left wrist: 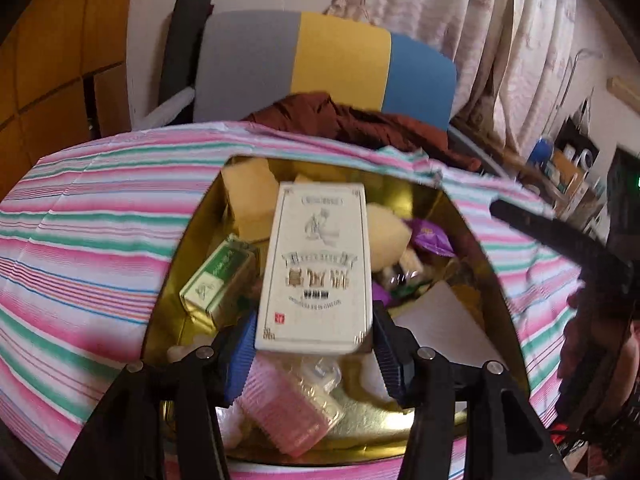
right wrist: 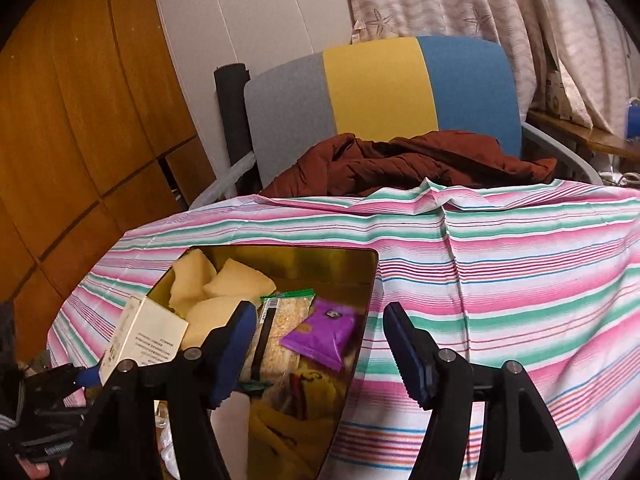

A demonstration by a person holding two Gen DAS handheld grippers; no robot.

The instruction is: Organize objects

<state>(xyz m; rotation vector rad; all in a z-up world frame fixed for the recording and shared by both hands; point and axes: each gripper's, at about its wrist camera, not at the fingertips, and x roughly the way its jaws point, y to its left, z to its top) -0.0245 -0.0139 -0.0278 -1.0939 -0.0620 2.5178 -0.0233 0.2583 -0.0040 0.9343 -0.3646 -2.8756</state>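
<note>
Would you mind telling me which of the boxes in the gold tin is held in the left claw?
The tall white box, clamped between the left claw pads. The green box lies loose beside it.

The left gripper sits at the lower centre of its frame, blue-padded fingers pressed against both sides of a white rectangular tin. The right gripper, low in its frame, has its fingers spread wide, gripping nothing
</note>
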